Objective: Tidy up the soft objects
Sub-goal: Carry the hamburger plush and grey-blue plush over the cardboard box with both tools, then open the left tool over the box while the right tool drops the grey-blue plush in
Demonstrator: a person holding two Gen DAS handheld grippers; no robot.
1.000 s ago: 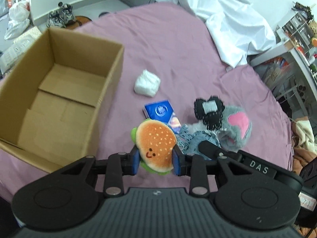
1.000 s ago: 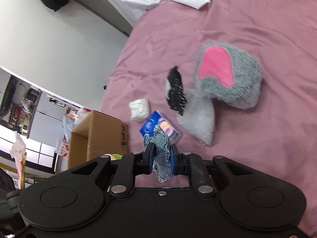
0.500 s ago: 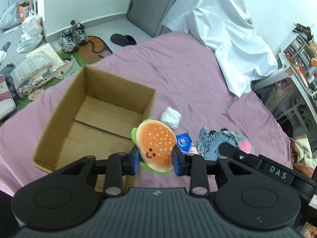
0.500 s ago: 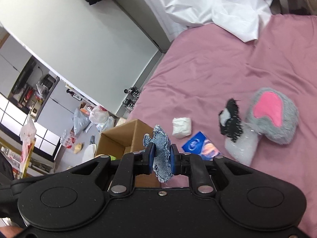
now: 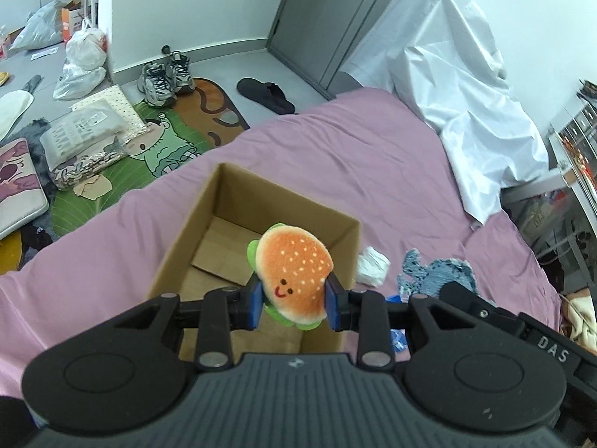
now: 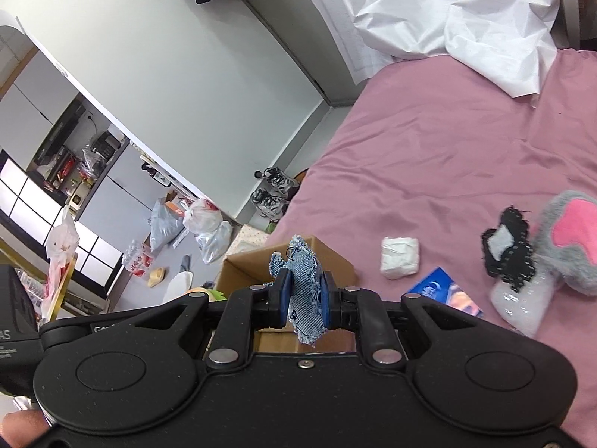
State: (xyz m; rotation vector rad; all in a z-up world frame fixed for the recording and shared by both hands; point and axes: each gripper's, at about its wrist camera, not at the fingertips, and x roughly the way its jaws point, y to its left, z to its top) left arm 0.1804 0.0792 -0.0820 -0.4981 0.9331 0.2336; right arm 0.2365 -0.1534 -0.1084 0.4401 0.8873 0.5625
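Both grippers have risen from the bed toward the cardboard box (image 5: 209,220); the left gripper (image 5: 294,300) stays clamped on the burger plush (image 5: 293,272) above its opening, the right gripper (image 6: 303,300) on the denim toy (image 6: 304,291); drops come next.

A lived-in home bedroom is shown. The middle and right of the frame are filled by a bed (image 5: 373,156) covered in a mauve sheet, with a white cover (image 5: 466,86) draped at its head in the upper right. On the grey floor at the upper left, a pair of sneakers (image 5: 166,76), a black slipper (image 5: 265,93), a cartoon floor mat (image 5: 164,145) and filled plastic bags (image 5: 84,61) are seen beside a grey door (image 5: 317,11).
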